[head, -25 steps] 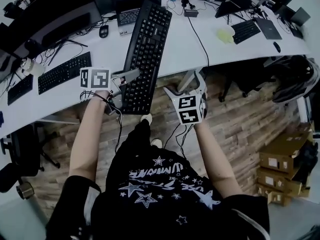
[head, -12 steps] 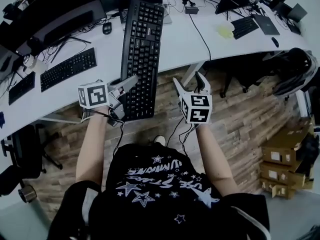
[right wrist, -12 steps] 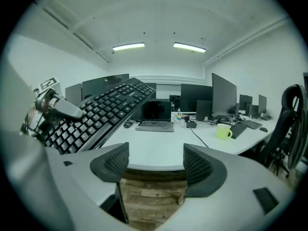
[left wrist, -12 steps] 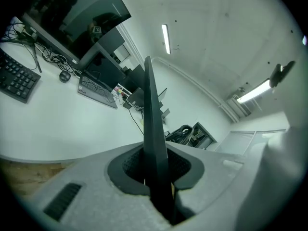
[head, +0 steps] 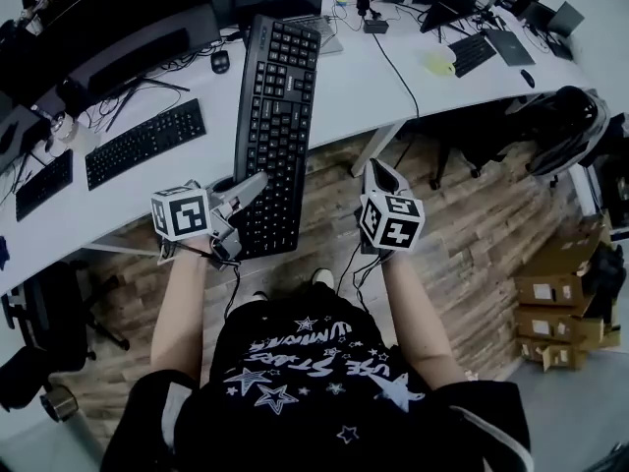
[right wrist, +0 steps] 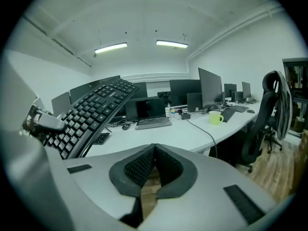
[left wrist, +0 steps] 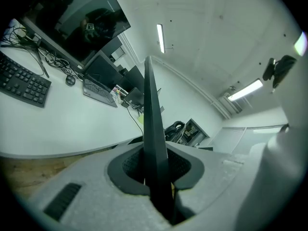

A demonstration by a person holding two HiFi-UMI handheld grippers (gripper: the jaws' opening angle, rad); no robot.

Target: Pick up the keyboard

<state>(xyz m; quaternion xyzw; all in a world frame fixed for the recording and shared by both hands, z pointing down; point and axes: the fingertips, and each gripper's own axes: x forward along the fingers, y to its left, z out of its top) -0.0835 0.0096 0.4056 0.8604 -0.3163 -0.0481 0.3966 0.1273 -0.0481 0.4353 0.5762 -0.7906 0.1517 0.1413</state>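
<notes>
The left gripper is clamping the black keyboard by its left long edge, close to the near end. In the left gripper view both pads are pressing on the keyboard, which is standing edge-on between them. The keyboard is hanging clear of the white desk and tilting. Its far end is lying over the desk, and its near end is projecting past the desk edge above the wooden floor. The right gripper is hovering to the right of the keyboard, apart from it. Its jaws are closing fully, the pads meeting with nothing between them. A second keyboard is resting on the desk to the left.
</notes>
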